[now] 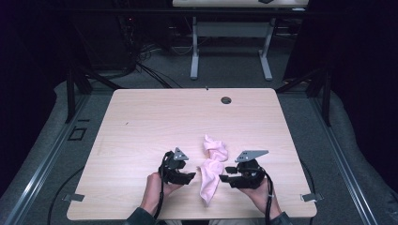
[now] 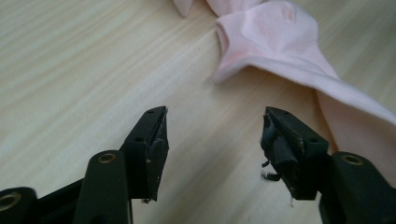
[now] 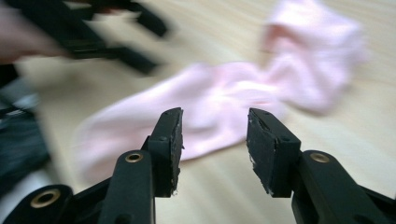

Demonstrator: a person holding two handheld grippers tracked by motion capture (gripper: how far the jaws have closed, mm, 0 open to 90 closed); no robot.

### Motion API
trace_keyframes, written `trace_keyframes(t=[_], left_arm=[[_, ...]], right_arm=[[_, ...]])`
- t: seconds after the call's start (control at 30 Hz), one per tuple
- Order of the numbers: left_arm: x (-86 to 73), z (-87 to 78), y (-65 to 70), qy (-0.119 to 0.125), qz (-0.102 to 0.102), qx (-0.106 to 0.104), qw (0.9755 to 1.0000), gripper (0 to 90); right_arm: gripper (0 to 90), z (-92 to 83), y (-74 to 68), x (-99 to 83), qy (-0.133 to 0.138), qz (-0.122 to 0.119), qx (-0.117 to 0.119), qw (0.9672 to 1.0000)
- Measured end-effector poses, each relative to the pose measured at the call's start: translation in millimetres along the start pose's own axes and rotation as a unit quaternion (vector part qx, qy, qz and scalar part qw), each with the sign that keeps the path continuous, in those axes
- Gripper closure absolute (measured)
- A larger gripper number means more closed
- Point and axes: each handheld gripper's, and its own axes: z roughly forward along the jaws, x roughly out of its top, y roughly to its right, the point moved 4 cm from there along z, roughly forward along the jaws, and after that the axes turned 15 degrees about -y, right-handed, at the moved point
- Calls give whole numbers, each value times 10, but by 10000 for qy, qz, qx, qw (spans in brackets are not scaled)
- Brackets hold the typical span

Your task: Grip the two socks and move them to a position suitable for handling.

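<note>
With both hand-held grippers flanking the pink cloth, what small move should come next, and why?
Probably ease the right hand-held gripper forward onto the cloth: its jaws stand open, aimed at the cloth's middle, with bare table between. The left hand-held gripper, also open, points beside it.

Your left gripper [image 2: 215, 135] hangs just above the pale wood table [image 2: 70, 70] with its two black jaws spread wide and nothing between them, only bare wood grain. Beyond the right jaw lies a pink cloth [image 2: 280, 42], bunched into a rounded fold at the far end and trailing toward you along the right edge, passing behind that jaw. The right pad [image 2: 280, 154] looks frayed and ragged.
</note>
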Motion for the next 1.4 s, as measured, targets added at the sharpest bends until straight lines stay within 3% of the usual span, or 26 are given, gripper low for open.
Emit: trace_keyframes(t=[0.13, 0.33, 0.4, 0.53, 0.67, 0.97, 1.07, 1.23, 1.4], left_arm=[[-127, -143, 102, 117, -217, -193, 9995, 373], [-192, -329, 319, 312, -337, -647, 9969, 293], [-163, -369, 432, 331, -211, -755, 9964, 278], [-76, -315, 638, 174, -80, -877, 9960, 262], [-59, -163, 697, -113, -99, -871, 9961, 305], [-136, -84, 612, -332, -196, -813, 9959, 774], [-167, -78, 569, -328, -214, -812, 9959, 873], [-214, -115, 480, -368, -197, -783, 9961, 887], [-214, -114, 325, -442, -262, -861, 9950, 886]], right_arm=[[565, 163, 223, 84, -127, 201, -207, 9995], [568, 388, 289, 191, -261, 267, -245, 9990], [580, 445, 310, 203, -344, 292, -260, 9986], [611, 540, 344, 202, -411, 381, -268, 9981], [652, 577, 353, 190, -493, 385, -294, 9976], [866, 626, 342, 164, -456, 394, -212, 9980], [879, 617, 340, 147, -425, 418, -207, 9980], [884, 480, 299, 107, -336, 424, -232, 9983], [885, 275, 169, -16, -256, 514, -225, 9981]])
